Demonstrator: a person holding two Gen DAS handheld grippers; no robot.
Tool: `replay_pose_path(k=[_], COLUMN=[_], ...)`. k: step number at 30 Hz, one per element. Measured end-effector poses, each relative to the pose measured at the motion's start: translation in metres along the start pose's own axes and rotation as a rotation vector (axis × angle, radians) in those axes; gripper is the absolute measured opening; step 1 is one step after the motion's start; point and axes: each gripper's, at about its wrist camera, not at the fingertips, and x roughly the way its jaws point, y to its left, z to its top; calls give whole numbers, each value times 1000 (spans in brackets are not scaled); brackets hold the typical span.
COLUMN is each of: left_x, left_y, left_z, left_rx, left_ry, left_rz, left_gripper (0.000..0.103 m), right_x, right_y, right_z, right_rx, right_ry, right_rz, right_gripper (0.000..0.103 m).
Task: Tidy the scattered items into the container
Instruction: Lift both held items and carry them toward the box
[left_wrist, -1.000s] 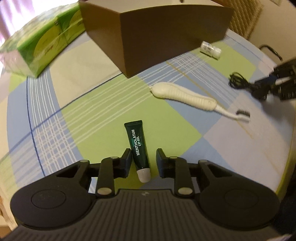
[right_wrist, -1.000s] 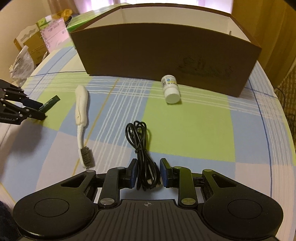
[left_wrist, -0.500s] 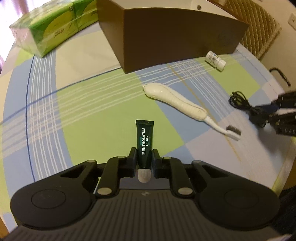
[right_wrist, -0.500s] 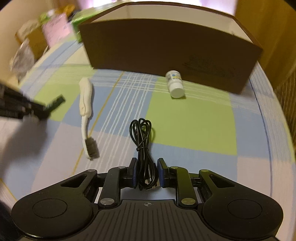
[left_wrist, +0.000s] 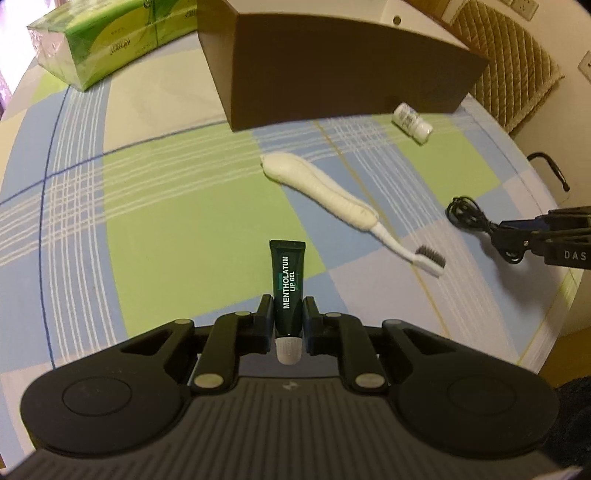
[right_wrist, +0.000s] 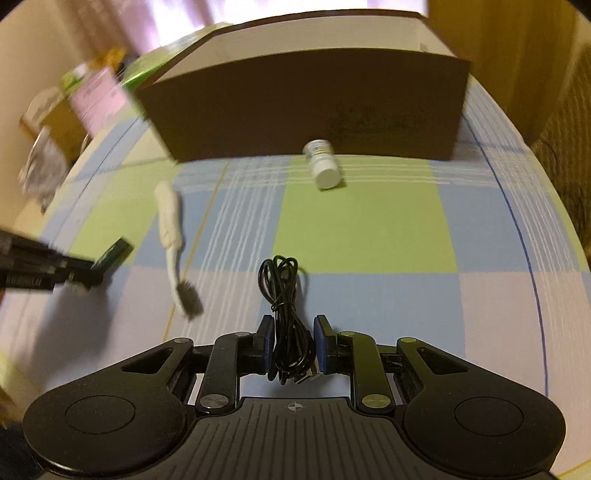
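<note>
My left gripper (left_wrist: 288, 306) is shut on a dark green lip gel tube (left_wrist: 287, 284) and holds it above the checked tablecloth. My right gripper (right_wrist: 293, 328) is shut on a coiled black cable (right_wrist: 284, 295), lifted off the cloth. A white toothbrush (left_wrist: 332, 195) lies between them; it also shows in the right wrist view (right_wrist: 170, 218). A small white bottle (right_wrist: 321, 164) lies on its side in front of the brown cardboard box (right_wrist: 295, 110). The box (left_wrist: 332, 62) stands at the back of the table.
A green tissue pack (left_wrist: 103, 37) lies at the back left by the box. A wicker chair back (left_wrist: 509, 62) stands past the table's far right edge. Bags and boxes (right_wrist: 74, 110) sit beyond the table's left side. The table edge curves close on the right.
Both grippers closed on their items and lifted them: the left on the lip gel tube, the right on the cable. Both views have risen and tilted toward the box.
</note>
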Motion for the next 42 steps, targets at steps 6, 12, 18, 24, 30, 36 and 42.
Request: replay_pose_path(k=[6,12,18,24,30,36,42], left_x=[3,6,8,6,-9,-25,-40], left_y=[-4,-9,-14,-17,-25,-34,-42], left_z=[-5,-2,-2,-2,3,18,36], left_rx=[-6,-2,7,-6,15,27,38], left_ry=[-5,-24,-41,-47,-84,-124,-179], left_rz=[22,52,71,66,54,53,25], left_gripper=[13,13,13,12,12,12,12], right_x=[-1,23,25,11,-4,-12,-18], right_y=[7,17,26,12,-3,-15,-21], right_z=[-6,-3,-9,-8,-3,4,17], right_rx=[-38,-136,-166,-35,47,116,140], right_ry=[-52,-44,-52,-73,-104,-124,-155], right_rz=[-21,-43,-54,-8,9,31,52], right_gripper=[84,33,16,16,16,16,16])
